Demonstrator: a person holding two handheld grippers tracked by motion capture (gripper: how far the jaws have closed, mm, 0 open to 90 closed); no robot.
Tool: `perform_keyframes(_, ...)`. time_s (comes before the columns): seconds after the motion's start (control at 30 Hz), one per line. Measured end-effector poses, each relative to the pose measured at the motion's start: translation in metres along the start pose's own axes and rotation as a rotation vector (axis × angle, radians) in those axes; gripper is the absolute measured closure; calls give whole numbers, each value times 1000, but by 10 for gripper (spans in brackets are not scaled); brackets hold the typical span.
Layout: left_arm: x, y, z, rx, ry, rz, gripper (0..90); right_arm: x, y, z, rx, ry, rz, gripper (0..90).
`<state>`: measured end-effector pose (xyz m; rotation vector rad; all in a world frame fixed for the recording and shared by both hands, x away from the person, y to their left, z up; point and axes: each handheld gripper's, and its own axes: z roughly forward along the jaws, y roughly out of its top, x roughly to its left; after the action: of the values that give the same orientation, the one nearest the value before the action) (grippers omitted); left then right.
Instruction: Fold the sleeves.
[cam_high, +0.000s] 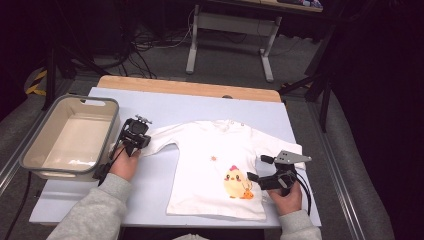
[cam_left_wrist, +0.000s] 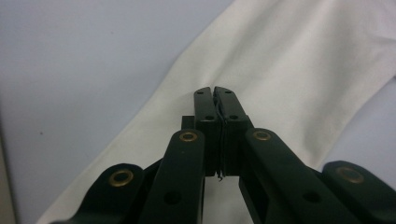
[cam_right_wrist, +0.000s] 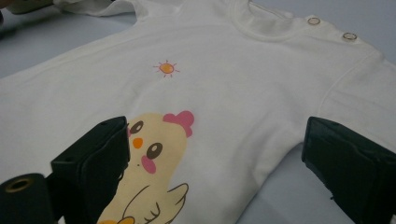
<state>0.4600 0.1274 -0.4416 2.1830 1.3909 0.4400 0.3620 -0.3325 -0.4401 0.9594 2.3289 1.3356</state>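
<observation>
1. High view: a white shirt (cam_high: 210, 165) with a chick print lies flat and unfolded on the pale table (cam_high: 165, 107). The left gripper (cam_high: 141, 126) sits at the end of one sleeve; the right gripper (cam_high: 259, 169) rests at the other side of the shirt. A grey tub (cam_high: 30, 145) stands at the left. Judging by this, folding has barely begun.
2. Left gripper view: the jaws are closed tight with the sleeve (cam_left_wrist: 289, 79) beneath; whether cloth is pinched cannot be told.
3. Right gripper view: the jaws stand wide apart over the shirt's side, gripping nothing. Every fold remains.
</observation>
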Motion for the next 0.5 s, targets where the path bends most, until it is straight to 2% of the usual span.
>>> perform_keyframes(0.1,3,4,-8,-56,22,-13,888,0,0,0,2,0,0,84)
perform_keyframes(0.23,8,6,-16,-123,29,-43,888,0,0,1,4,-1,0,83)
perform_keyframes(0.5,12,14,-21,-167,48,-64,888,0,0,1,8,-4,-1,83)
